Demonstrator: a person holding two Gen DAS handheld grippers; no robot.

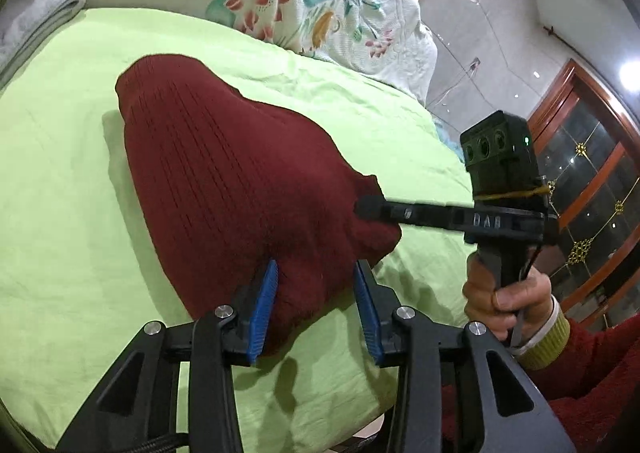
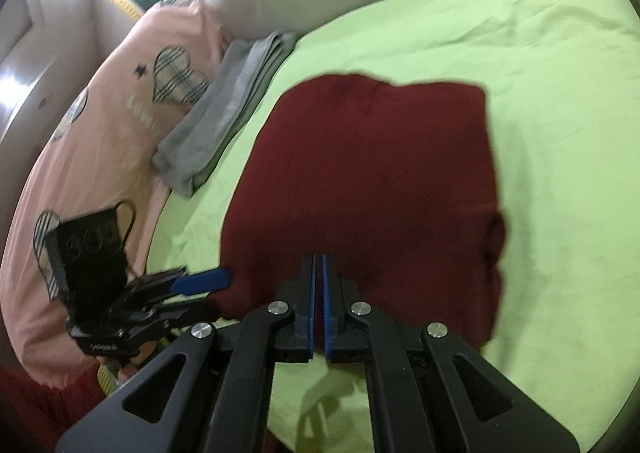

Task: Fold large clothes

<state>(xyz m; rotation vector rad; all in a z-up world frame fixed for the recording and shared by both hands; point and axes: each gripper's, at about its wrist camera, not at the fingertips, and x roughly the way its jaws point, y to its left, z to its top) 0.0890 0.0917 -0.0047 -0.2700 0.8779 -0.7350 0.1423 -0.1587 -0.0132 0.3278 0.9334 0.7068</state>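
Left gripper (image 1: 316,305) nearest, left wrist view: blue pads parted astride the near corner of the maroon sweater (image 1: 240,181), not pinching. Right gripper (image 1: 366,209) comes in side-on, tips at the sweater's edge.

Right wrist view: right gripper (image 2: 319,305) jaws together, empty. Sweater lies on the green sheet (image 2: 540,133) as a compact, roughly squared packet; folding judged nearly complete, tidying left.

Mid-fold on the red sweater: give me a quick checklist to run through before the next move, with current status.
1. Red sweater folded compactly on green sheet: ok.
2. Left gripper jaws apart, straddling the sweater's near edge, not pinching: ok.
3. Right gripper shut; holding fabric: cannot tell.
4. Grey folded cloth clear of the sweater: ok.
5. Floral quilt clear of the sweater: ok.
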